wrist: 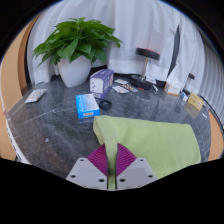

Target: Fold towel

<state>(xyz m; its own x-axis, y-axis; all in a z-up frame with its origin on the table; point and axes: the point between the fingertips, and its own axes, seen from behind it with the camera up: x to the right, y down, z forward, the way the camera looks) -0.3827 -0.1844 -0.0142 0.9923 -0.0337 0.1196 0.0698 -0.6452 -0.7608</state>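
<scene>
Magenta pads point(100, 158) on the gripper point(111, 163) fingers are pressed closely together, clamped on the near edge of the light green towel point(150, 140). It lies spread on the grey table point(45, 125), with a blue box point(87, 105) and a potted plant point(75, 50) beyond it

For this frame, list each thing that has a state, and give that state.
towel: lying flat on the table, near edge between the fingers
gripper: fingers close together on the towel's edge
potted plant: upright
blue box: lying flat
purple box: standing upright
</scene>
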